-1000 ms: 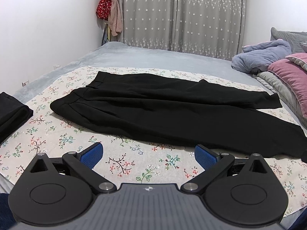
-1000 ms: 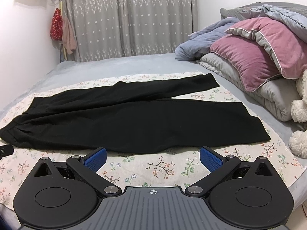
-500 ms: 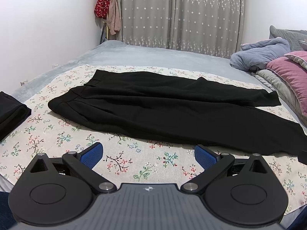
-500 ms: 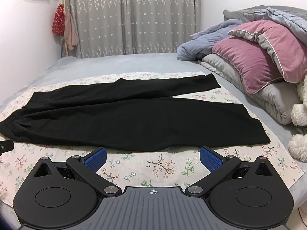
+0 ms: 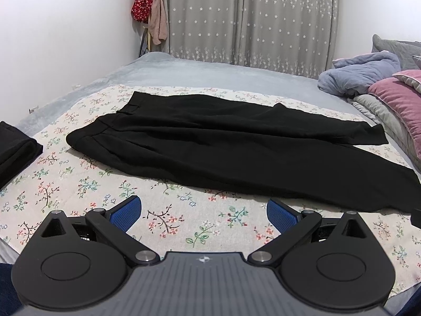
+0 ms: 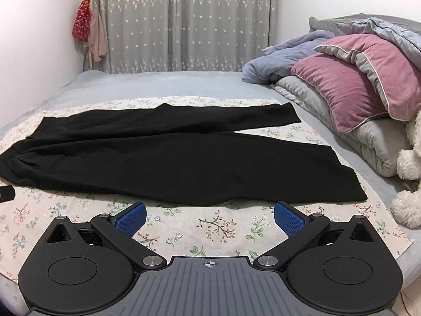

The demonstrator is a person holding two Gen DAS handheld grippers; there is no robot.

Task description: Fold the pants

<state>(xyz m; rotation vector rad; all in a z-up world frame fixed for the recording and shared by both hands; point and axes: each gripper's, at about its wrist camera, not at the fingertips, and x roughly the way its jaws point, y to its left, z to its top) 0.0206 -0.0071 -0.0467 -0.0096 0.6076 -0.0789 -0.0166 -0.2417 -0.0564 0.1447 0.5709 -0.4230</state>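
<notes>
Still unfolded, the black pants (image 5: 223, 147) stretch across the middle of the left wrist view, laid flat on a floral sheet (image 5: 184, 218) that covers the bed (image 5: 210, 73), waistband toward the left of the frame and both legs running to the right, the far leg splayed apart from the near one at the hems. At the bottom of that frame the left gripper (image 5: 204, 210) hangs over bare sheet just short of the garment, its blue-padded fingers (image 5: 126, 212) spread wide and gripping nothing; a second dark folded garment (image 5: 15, 150) sits at the left edge. Seen from the right wrist view, the pants (image 6: 171, 158) fill the centre from the left edge to the right-hand hems, with pillows (image 6: 363, 79) and a white plush toy (image 6: 407, 173) stacked at right. The right gripper (image 6: 209, 216), low in the frame, likewise stands wide apart and empty, near the closest leg's edge but not touching it. By this evidence no fold has been made: bringing one leg over the other and folding the length both appear to remain.
</notes>
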